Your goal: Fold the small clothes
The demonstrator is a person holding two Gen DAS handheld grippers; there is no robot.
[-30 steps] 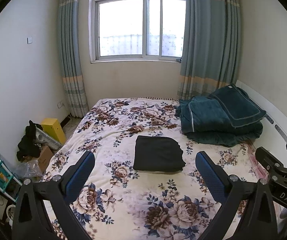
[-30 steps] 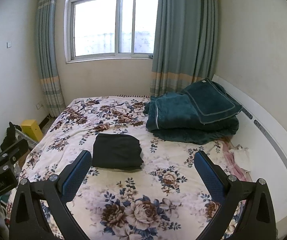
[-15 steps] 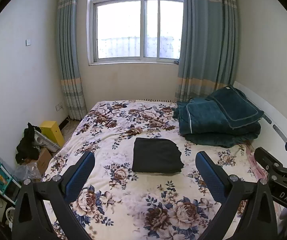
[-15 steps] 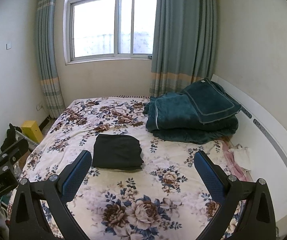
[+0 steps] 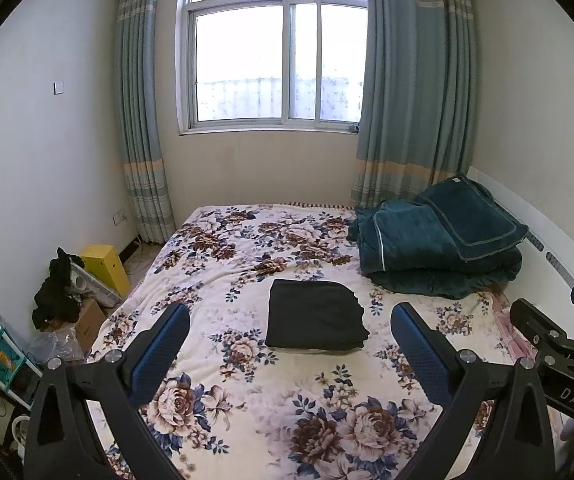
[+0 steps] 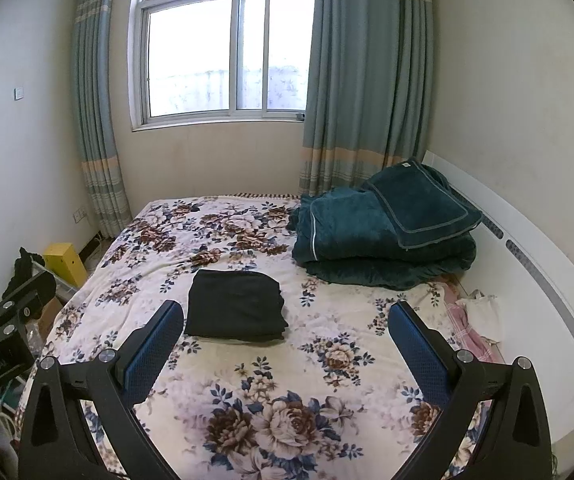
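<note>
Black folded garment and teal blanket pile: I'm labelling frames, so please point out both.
Black folded garment (image 5: 315,316), left wrist view, middle of its top face.
Teal blanket pile (image 6: 383,232), right wrist view, middle of the stack.

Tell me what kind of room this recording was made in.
A small home bedroom, most likely. A bed with a floral blanket fills most of the floor, teal bedding is piled at one side, and a curtained window sits behind. A folded black garment lies on the bed.

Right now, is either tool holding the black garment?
No. The folded black garment lies alone on the floral bedspread, with the left tool and right tool open above it.
</note>
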